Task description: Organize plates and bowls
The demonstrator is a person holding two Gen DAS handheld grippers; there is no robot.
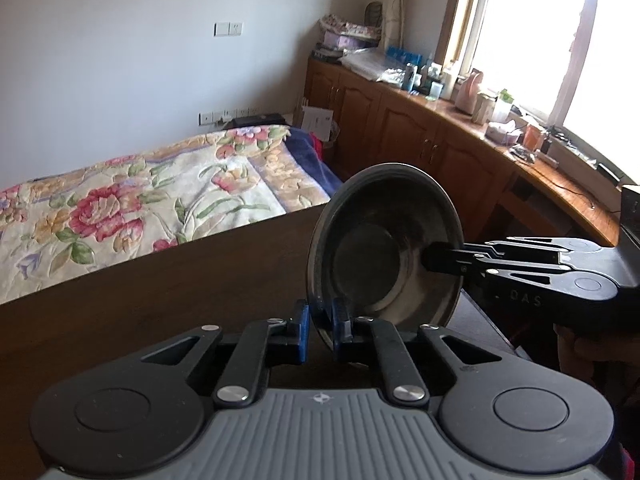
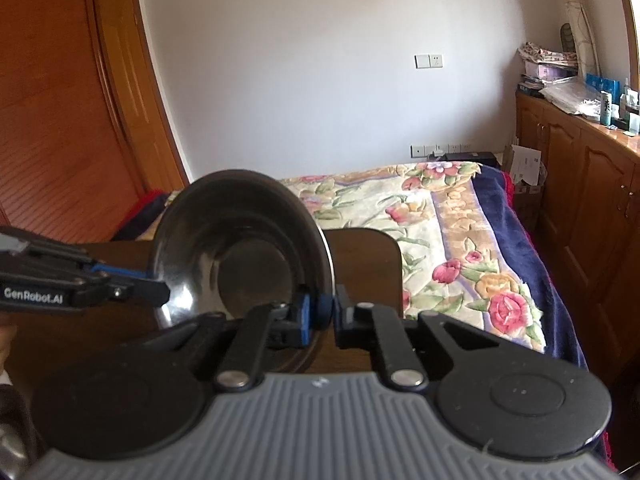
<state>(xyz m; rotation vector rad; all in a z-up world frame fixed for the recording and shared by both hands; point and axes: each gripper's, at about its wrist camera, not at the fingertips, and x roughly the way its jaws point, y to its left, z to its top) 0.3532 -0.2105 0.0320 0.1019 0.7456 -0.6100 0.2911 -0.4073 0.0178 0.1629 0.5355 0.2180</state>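
Left wrist view: bowl (image 1: 384,248) mid-frame, pinched by left gripper (image 1: 320,330) and right gripper (image 1: 434,260) | step: two-handed carry, tilted | next: level, set down.

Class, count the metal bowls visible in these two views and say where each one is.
1: a metal bowl held on edge above the wooden table, its rim pinched by both the left tool and right tool. Others may be hidden.

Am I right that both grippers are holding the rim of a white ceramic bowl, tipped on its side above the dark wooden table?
Not quite: the bowl is shiny metal, not white ceramic, as the left wrist view shows. The rest holds: the left gripper and the right gripper each pinch its rim, and it is tipped on its side above the dark wooden table.
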